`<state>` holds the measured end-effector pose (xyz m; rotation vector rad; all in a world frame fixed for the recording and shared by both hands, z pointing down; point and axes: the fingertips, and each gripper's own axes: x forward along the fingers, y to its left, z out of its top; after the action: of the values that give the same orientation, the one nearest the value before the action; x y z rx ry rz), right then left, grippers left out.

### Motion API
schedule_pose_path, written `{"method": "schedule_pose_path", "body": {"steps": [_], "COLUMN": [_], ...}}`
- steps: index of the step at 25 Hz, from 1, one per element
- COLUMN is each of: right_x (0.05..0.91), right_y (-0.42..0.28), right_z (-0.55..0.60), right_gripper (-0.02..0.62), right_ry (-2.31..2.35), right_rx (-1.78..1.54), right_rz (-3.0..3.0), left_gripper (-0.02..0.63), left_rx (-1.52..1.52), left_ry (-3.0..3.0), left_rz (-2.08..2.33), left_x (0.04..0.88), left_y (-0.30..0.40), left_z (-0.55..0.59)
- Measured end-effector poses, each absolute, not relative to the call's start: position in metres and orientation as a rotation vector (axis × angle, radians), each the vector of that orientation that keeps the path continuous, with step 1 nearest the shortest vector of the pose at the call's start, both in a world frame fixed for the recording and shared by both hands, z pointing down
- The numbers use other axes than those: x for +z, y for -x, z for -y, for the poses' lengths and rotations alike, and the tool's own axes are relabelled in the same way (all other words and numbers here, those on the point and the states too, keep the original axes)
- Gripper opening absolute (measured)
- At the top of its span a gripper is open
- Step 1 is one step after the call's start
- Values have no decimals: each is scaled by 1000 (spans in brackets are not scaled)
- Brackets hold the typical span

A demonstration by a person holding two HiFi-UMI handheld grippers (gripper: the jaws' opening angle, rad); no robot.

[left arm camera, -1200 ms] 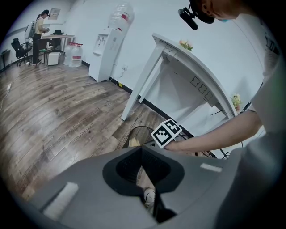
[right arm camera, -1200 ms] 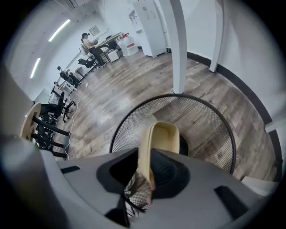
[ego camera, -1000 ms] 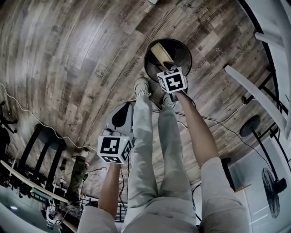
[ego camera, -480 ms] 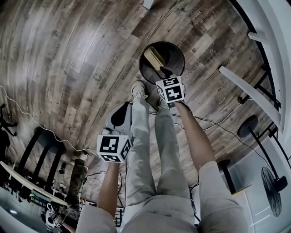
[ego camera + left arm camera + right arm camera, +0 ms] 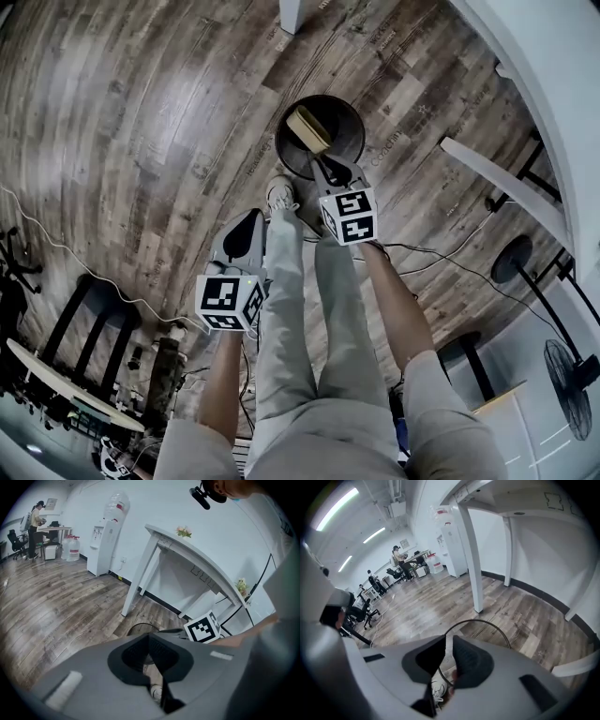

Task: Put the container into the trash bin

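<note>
R gripper [image 5: 330, 171] has lifted clear of the round black trash bin [image 5: 360, 129]; jaws closing, nothing between. Flat tan cardboard container [image 5: 307, 128] lies inside bin, at gripper's 11 o'clock, apart. L gripper [image 5: 248, 225] jaws together, empty.

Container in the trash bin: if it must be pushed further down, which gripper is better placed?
Right. The right gripper hangs over the trash bin's near rim, close to the container, its jaws closing on nothing. The left gripper is farther back, beside the person's leg.
</note>
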<state>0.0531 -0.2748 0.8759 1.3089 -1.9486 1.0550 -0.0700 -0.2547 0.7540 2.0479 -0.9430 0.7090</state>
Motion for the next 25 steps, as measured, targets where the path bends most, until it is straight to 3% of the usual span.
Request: {"method": "schedule_pose_path", "body": {"steps": [25], "right_x": [715], "right_y": [-128], "right_z": [205], "right_gripper": [14], "right_ry": [-1585], "right_rx": [927], "right_rz": [2023], "left_gripper": [11], "left_rx": [689], "left_ry": [-2144], "left_rz": [925], "left_x": [685], "left_y": [11], "left_z": [238]}}
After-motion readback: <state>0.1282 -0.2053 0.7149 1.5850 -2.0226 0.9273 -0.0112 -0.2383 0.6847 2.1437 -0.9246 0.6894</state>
